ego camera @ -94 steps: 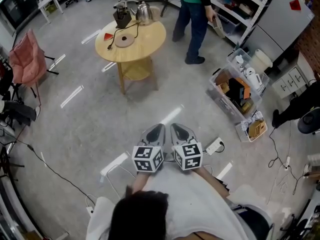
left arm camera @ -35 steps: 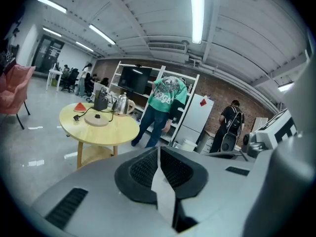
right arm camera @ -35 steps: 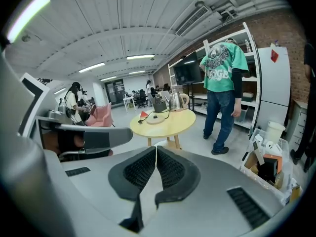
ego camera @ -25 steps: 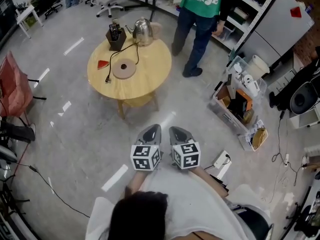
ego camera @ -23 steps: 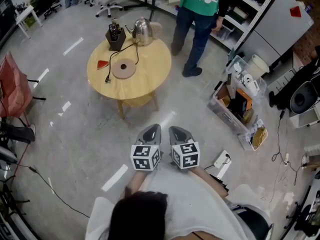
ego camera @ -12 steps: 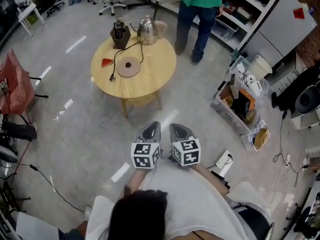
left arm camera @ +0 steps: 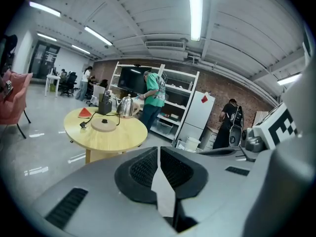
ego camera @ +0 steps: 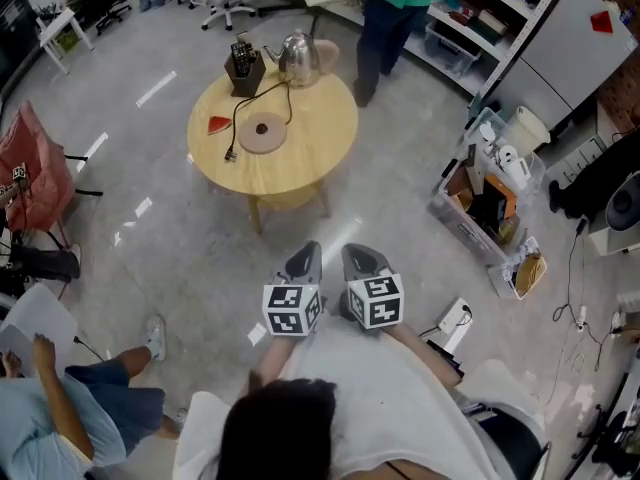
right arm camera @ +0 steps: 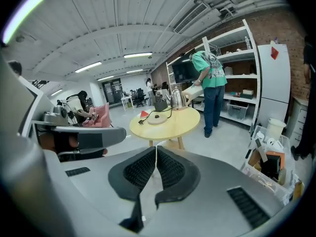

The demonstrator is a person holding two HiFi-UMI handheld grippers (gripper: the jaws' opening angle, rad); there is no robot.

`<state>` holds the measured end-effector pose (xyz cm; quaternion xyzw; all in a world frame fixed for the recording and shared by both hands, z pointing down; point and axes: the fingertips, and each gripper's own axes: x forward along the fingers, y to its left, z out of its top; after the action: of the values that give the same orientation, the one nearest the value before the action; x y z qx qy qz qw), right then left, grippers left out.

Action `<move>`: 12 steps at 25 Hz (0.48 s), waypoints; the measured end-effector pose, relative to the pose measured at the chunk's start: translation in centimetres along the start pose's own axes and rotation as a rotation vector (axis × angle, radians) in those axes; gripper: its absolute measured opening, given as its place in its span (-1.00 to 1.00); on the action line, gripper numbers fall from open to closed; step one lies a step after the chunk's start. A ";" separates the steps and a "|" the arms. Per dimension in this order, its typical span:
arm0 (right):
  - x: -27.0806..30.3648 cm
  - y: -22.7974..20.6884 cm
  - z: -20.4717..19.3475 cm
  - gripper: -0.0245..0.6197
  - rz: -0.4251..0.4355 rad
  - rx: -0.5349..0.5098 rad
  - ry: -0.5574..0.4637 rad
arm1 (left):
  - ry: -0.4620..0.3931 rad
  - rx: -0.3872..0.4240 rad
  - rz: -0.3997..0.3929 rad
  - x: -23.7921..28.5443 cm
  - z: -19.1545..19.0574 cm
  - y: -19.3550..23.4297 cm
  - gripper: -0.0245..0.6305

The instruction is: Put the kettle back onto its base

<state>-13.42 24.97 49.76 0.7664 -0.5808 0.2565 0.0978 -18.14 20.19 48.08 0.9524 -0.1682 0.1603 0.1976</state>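
Nothing done yet: the kettle [ego camera: 300, 60] stands at the far edge of the table [ego camera: 320, 163], upper centre of frame, apart from its round base [ego camera: 265, 131]. My left tongs [ego camera: 306, 258] and right tongs [ego camera: 360, 258] are clenched empty, well short of it; pickup and placing remain.

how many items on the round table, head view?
4: kettle and black holder at far edge, red wedge left, corded base centre. Kettle may hide more.

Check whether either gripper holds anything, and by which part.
Nothing: left gripper and right gripper are shut, empty; kettle stands on the table.
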 end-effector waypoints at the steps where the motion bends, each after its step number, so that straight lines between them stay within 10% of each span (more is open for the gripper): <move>1: 0.0 -0.1 0.0 -0.83 -0.004 0.000 -0.001 | 0.000 0.002 -0.003 0.0 0.1 0.0 -0.81; 12: 0.9 -1.2 0.8 -0.83 -0.010 0.017 -0.018 | 0.002 0.038 -0.001 1.4 0.6 0.3 -0.81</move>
<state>-11.89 24.26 49.74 0.7722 -0.5758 0.2539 0.0873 -16.87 19.26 48.19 0.9558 -0.1644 0.1644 0.1797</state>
